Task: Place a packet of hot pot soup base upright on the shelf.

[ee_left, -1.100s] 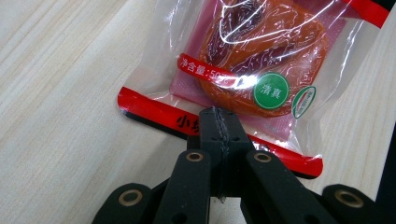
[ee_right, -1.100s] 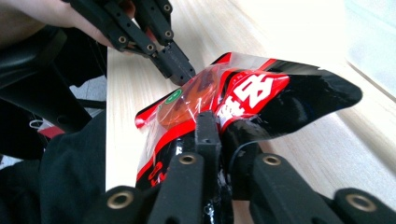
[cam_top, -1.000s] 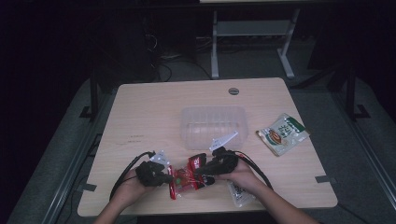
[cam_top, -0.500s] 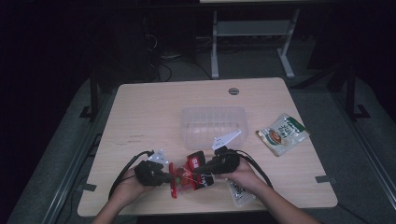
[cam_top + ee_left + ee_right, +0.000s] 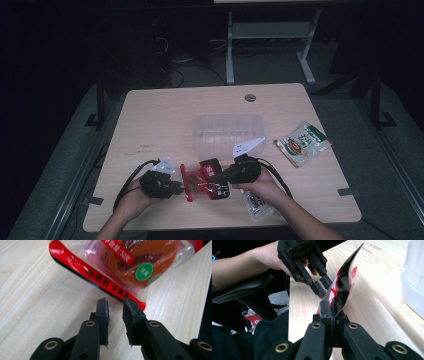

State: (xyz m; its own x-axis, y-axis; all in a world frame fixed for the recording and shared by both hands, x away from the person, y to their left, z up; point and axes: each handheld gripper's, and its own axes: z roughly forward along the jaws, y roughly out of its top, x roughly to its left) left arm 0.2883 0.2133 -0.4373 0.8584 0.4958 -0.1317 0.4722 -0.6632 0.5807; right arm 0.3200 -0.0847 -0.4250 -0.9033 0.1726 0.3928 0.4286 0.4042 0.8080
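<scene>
My right tool (image 5: pixel 333 312) clamps the red-edged clear plastic snack packet (image 5: pixel 202 180) above the pale wooden desk (image 5: pixel 165 115); my left tool (image 5: pixel 115 305) has just been opening, a narrow gap, nothing between.

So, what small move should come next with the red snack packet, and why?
Probably lift the red snack packet toward the clear plastic container with the right gripper. Its fingers are shut on the packet's edge, while the left gripper has just been opening, with nothing between its fingers, a little short of the packet. The container sits just behind.
</scene>
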